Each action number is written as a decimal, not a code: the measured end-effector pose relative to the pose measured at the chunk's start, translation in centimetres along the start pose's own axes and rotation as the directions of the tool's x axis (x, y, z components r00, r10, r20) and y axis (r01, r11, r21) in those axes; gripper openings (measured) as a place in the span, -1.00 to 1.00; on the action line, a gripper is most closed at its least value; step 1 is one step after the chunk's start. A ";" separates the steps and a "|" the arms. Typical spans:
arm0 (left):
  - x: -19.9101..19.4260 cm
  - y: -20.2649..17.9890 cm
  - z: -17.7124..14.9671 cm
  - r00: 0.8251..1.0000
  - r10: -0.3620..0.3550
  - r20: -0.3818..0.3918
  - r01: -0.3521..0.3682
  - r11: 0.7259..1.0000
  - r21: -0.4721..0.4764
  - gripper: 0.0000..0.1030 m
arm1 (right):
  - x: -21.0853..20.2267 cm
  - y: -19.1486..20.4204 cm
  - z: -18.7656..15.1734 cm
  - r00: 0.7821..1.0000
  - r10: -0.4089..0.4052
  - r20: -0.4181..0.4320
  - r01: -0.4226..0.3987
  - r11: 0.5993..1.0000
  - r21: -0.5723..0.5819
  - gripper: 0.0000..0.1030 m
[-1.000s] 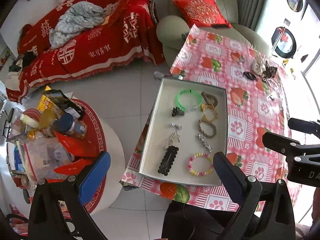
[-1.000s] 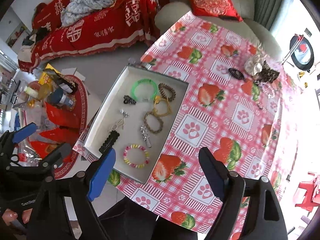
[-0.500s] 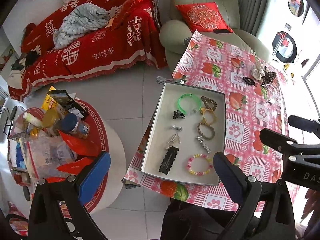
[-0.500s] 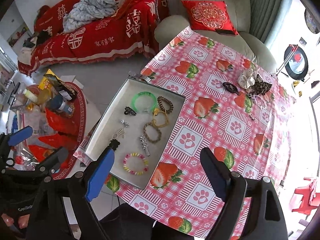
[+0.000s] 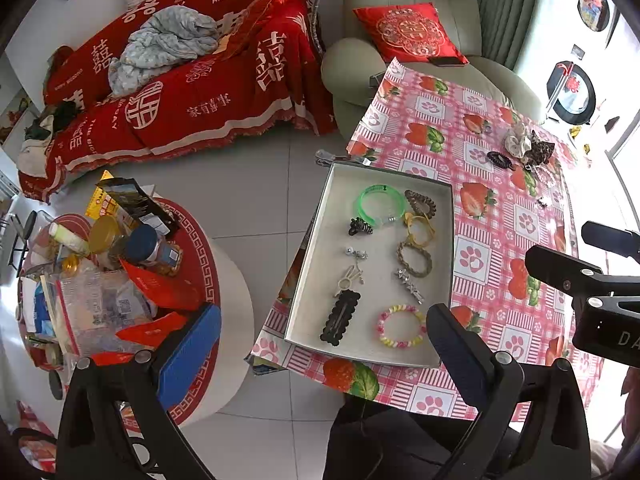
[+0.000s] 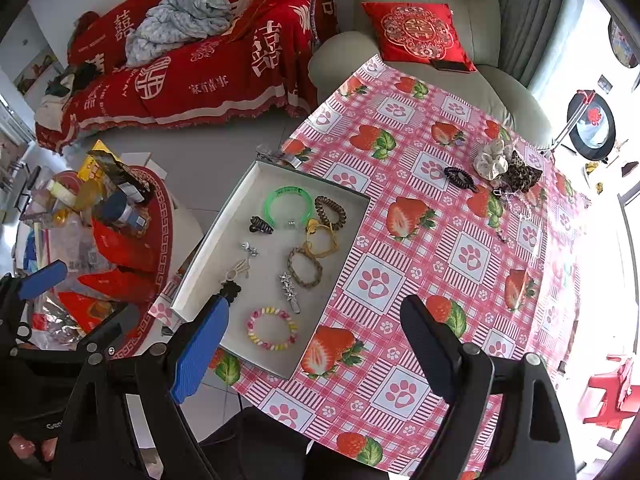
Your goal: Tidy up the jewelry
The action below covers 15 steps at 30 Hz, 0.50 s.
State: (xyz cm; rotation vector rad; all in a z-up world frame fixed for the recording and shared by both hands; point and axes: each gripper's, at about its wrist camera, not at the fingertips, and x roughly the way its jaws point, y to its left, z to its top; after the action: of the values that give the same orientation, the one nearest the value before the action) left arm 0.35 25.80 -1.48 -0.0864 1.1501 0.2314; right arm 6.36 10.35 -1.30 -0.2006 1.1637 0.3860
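Hovering high with both the left gripper [image 5: 320, 340] and right gripper [image 6: 316, 344] spread apart and empty, we risk jostling the tray [image 6: 208, 256] off the surface [image 6: 460, 248] edge; loose hair ties [image 6: 496, 168] lie well apart from it.

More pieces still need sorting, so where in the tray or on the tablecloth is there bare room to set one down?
In the tray, the strip along its left wall beside the black claw clip is bare. The right column, from the green bangle to the bead bracelet, is crowded. The tablecloth is bare between the tray and the scrunchies.
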 end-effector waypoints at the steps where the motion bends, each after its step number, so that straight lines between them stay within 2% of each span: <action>1: -0.1 0.0 0.0 1.000 0.001 -0.001 -0.001 1.000 0.001 1.00 | 0.0 0.0 0.0 1.000 0.000 0.000 0.000 1.000 0.000 0.73; 15: -0.1 -0.1 0.0 1.000 0.001 -0.002 -0.001 1.000 0.000 1.00 | 0.0 0.1 0.0 1.000 -0.001 -0.001 0.001 1.000 0.002 0.73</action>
State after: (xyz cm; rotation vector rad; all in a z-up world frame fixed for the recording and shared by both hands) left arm 0.32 25.70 -1.45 -0.0862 1.1521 0.2323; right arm 6.32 10.39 -1.30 -0.1994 1.1646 0.3843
